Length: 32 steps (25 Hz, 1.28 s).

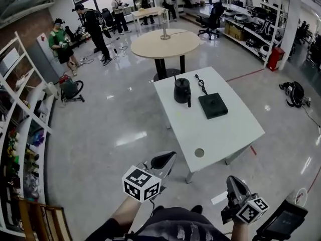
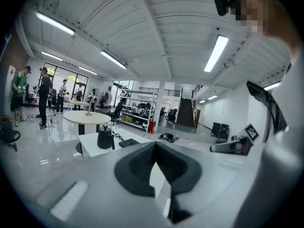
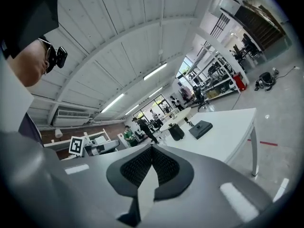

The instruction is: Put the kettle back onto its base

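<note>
A black kettle [image 1: 181, 90] stands upright on the white table [image 1: 225, 134], just left of its flat black base [image 1: 212, 105]; the two are apart. The base's cord [image 1: 201, 84] trails toward the table's far edge. My left gripper [image 1: 163, 160] and right gripper [image 1: 232, 182] hover over the floor short of the table's near end, both shut and holding nothing. In the left gripper view the kettle [image 2: 105, 137] and base [image 2: 128, 142] sit far ahead of the shut jaws. The right gripper view shows the kettle [image 3: 176, 132] and base [image 3: 200, 128] well beyond its jaws.
A round beige table [image 1: 166, 43] stands behind the white one. Several people [image 1: 93, 26] stand at the back left. Open shelving [image 1: 20, 114] runs along the left wall, and a black bag [image 1: 295, 93] lies on the floor at right.
</note>
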Motion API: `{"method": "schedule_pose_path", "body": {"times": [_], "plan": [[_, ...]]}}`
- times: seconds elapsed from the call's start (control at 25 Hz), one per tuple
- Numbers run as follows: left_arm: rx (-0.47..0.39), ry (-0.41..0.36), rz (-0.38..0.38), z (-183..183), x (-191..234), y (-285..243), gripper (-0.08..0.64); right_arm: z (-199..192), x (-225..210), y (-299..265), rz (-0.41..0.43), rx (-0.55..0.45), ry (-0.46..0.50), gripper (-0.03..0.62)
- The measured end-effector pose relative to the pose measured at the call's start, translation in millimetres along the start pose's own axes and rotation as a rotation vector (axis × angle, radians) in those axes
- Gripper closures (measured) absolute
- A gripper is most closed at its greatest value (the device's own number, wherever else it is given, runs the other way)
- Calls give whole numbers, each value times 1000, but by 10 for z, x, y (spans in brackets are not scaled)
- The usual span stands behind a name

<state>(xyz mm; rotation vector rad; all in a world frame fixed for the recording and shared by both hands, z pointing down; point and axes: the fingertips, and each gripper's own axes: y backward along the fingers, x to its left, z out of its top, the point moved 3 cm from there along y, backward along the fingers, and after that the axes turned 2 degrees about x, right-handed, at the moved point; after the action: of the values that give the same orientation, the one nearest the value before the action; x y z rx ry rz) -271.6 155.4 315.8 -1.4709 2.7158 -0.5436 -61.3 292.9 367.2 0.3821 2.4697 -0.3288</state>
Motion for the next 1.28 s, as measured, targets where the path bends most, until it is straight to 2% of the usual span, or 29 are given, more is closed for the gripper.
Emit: {"method": "schedule_pose_path", "body": {"times": [0.52, 0.8, 0.92, 1.08, 1.2, 1.28], "plan": [[48, -9, 126, 15, -473, -550, 560, 401, -790, 63, 107, 89, 0, 592], [64, -22, 174, 65, -308, -765, 560, 539, -1030, -254, 149, 99, -5, 592], [54, -13, 170, 14, -156, -974, 560, 539, -1162, -427, 145, 101, -1, 592], [-12, 45, 181, 118, 119, -1263, 575, 672, -1227, -582, 102, 115, 50, 592], [-57, 63, 130, 293, 229, -1469, 575, 702, -1216, -616, 18, 167, 122, 592], [-67, 55, 98, 354, 342, -1584, 575, 734, -1218, -747, -9, 181, 130, 592]]}}
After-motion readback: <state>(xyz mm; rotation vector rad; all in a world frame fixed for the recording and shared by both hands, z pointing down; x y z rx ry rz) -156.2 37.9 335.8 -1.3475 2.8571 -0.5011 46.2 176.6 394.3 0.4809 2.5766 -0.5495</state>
